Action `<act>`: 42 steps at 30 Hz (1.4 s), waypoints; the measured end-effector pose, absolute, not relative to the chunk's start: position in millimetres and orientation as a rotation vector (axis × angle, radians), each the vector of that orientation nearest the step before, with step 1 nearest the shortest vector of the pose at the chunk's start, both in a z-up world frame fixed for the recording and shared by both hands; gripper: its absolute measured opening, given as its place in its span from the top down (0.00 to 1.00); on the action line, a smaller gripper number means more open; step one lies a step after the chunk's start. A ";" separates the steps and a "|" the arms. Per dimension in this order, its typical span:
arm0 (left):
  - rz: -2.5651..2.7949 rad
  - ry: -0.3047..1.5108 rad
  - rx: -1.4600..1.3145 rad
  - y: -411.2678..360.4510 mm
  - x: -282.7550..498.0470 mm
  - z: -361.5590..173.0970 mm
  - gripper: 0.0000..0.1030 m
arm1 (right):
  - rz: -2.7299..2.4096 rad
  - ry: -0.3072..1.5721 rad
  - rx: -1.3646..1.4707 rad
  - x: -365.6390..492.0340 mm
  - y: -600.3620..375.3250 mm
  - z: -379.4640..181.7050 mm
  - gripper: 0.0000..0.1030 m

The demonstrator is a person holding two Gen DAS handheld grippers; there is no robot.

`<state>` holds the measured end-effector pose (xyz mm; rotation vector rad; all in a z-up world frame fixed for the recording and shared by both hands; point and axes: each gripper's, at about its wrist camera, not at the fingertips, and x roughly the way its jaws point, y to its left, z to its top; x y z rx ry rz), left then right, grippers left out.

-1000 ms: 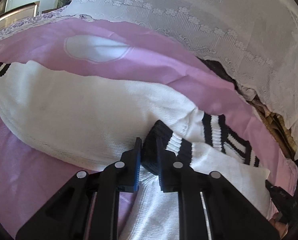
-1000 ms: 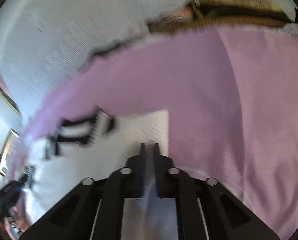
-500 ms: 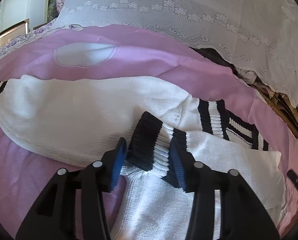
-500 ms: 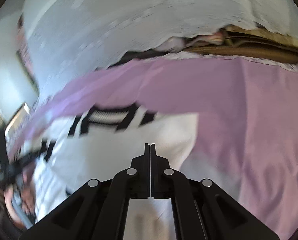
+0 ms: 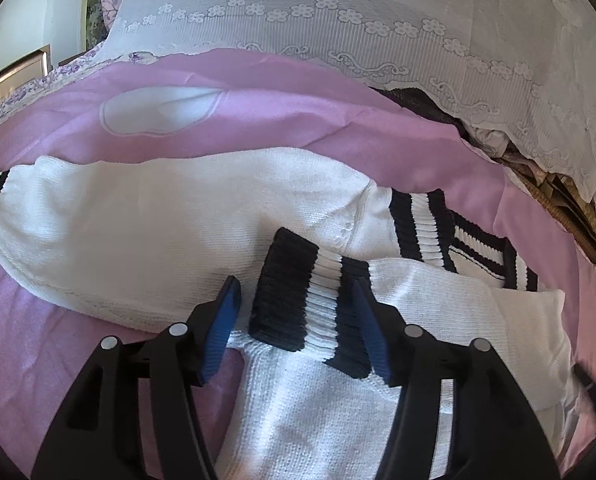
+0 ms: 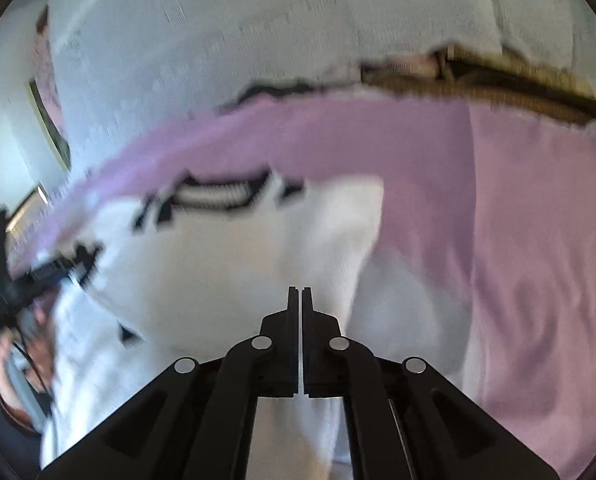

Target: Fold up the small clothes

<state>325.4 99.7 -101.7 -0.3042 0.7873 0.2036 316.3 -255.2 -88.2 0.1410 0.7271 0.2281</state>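
Sweater [image 5: 170,220] lies on pink bedsheet [image 5: 258,120]; left fingers [image 5: 222,320] spread, right fingers [image 6: 294,308] pressed together.

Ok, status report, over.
Left gripper open, straddling striped cuff. Right gripper shut, nothing visibly gripped. White sweater on pink sheet, unobstructed.

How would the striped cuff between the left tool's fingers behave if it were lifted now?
Probably floppy: the cuff is soft ribbed knit, already folded back over the sweater, so it should droop from the pinch. Likely light, and its sleeve would trail after it. The ribbing looks grippy against the left tool's blue pads, so slipping seems unlikely.
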 end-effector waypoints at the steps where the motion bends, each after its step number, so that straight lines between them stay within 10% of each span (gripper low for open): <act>1: 0.204 0.787 -0.297 98.3 325.5 -101.7 0.43 | 0.228 0.709 0.132 317.1 -252.5 -81.9 0.98; 28: 0.197 0.806 -0.188 77.1 333.0 -104.5 0.16 | 0.211 0.846 0.542 451.8 -315.9 -130.0 1.00; 42: 0.132 0.802 -0.272 95.2 317.8 -94.4 0.16 | 0.175 0.758 0.435 391.3 -301.5 -113.7 0.73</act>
